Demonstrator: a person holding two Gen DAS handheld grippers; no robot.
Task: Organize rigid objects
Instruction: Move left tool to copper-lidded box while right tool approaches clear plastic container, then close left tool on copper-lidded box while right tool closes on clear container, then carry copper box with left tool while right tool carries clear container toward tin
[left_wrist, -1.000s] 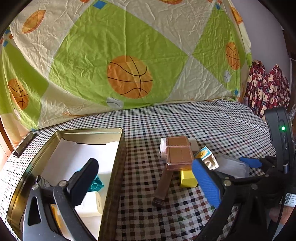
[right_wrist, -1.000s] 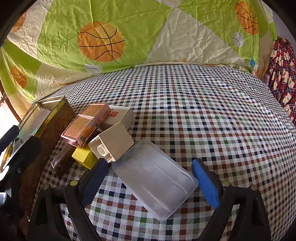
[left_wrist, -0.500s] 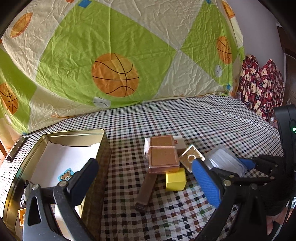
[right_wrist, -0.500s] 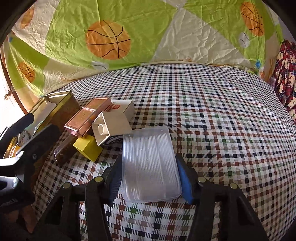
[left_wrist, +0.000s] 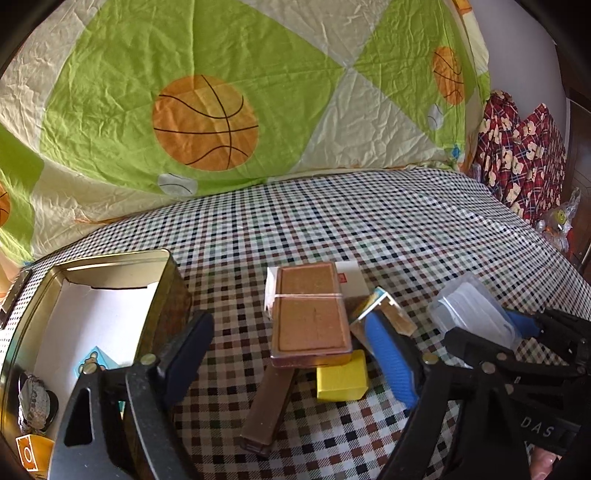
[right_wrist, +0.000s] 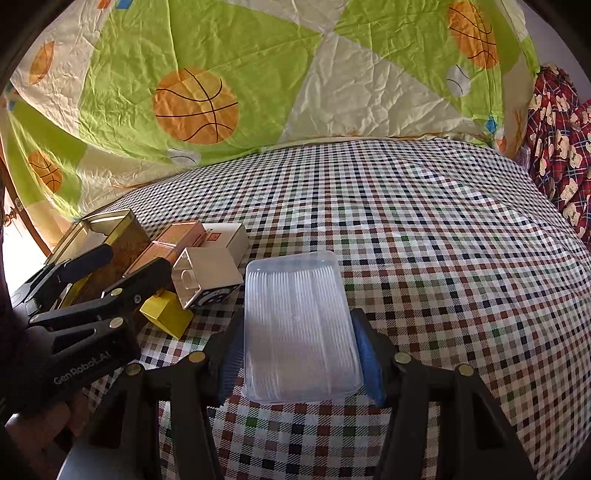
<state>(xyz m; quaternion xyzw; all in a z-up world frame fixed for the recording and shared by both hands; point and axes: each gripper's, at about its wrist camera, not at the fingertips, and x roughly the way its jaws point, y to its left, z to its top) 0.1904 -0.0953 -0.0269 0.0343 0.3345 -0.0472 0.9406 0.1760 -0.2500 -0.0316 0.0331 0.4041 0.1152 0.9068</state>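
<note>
The right gripper (right_wrist: 301, 354) was clamped on a clear plastic box (right_wrist: 301, 328). Its two blue pads pressed on the long sides of the box, one on each side, and the box pointed away from the camera over the checked cloth (right_wrist: 424, 240). In the left wrist view the same box (left_wrist: 474, 308) was seen at the right, held between the dark fingers of the other tool.

The left gripper (left_wrist: 291, 354) stood apart and its jaws were closing. Between its fingers, but not touched by the pads, lay a small pile of things. A copper-coloured flat case (left_wrist: 310, 317) with a thin band around it lay on top, resting on a white carton (left_wrist: 347, 278) at the far side and on a yellow block (left_wrist: 341, 380) at the near side. A long brown bar (left_wrist: 267, 406) came out from under the case toward the camera. Just to the right of the case was a beige cube with a round hole (right_wrist: 205, 277); the blue pad of the left gripper was just beside it.

At the left stood an open gold tin (left_wrist: 168, 284), with its wall touching or almost touching the left finger of the left gripper. Inside it I could see a white lining, a small card with a bear picture (left_wrist: 94, 362) and an orange block (left_wrist: 33, 452) in the near corner. Behind the bed hung a green and cream sheet with basketballs (left_wrist: 205, 122), and at the far right was red cloth with bear prints (left_wrist: 517, 155).
</note>
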